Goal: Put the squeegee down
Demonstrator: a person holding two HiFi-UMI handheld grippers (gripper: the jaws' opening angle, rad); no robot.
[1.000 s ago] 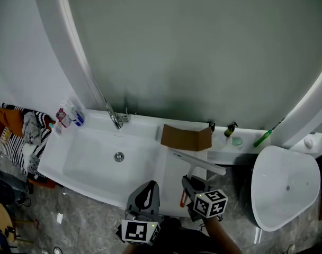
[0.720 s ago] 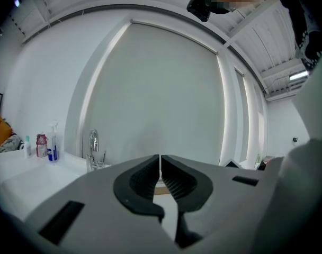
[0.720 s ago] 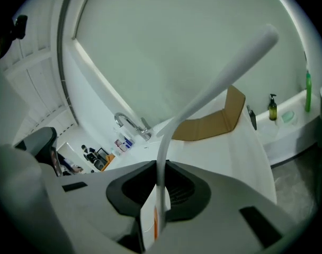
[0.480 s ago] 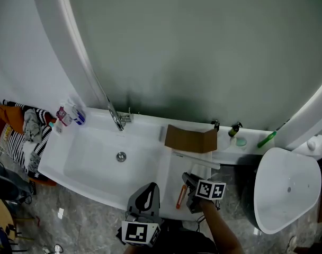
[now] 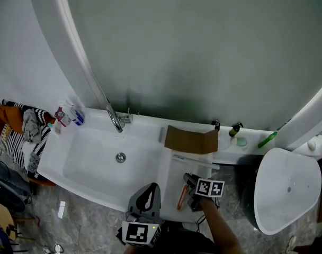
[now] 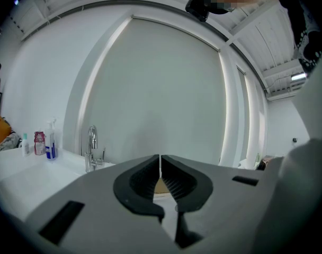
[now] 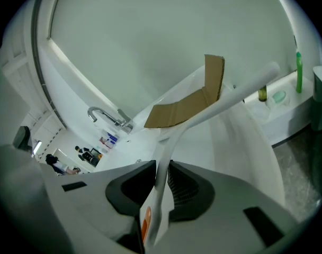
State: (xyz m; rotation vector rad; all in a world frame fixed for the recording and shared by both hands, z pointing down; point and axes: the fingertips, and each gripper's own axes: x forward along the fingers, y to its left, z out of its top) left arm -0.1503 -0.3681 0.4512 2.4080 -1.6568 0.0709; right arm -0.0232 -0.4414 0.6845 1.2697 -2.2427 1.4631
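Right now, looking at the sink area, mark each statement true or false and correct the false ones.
The left gripper's jaws are closed on nothing. True.
The squeegee's handle sits between the right gripper's jaws. True.
The cardboard lies inside the sink basin. False: it stands on the counter beside the basin.
The green bottle stands next to the faucet. False: it is far along the ledge, past the cardboard.

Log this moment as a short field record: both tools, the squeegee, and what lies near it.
left tool: jaws together, nothing between them
right tool: closed on the white squeegee with orange-marked handle; jaws have just been opening slightly
squeegee blade: low over the white counter, contact unclear
nearby: folded brown cardboard piece just behind the blade
task: squeegee not yet released
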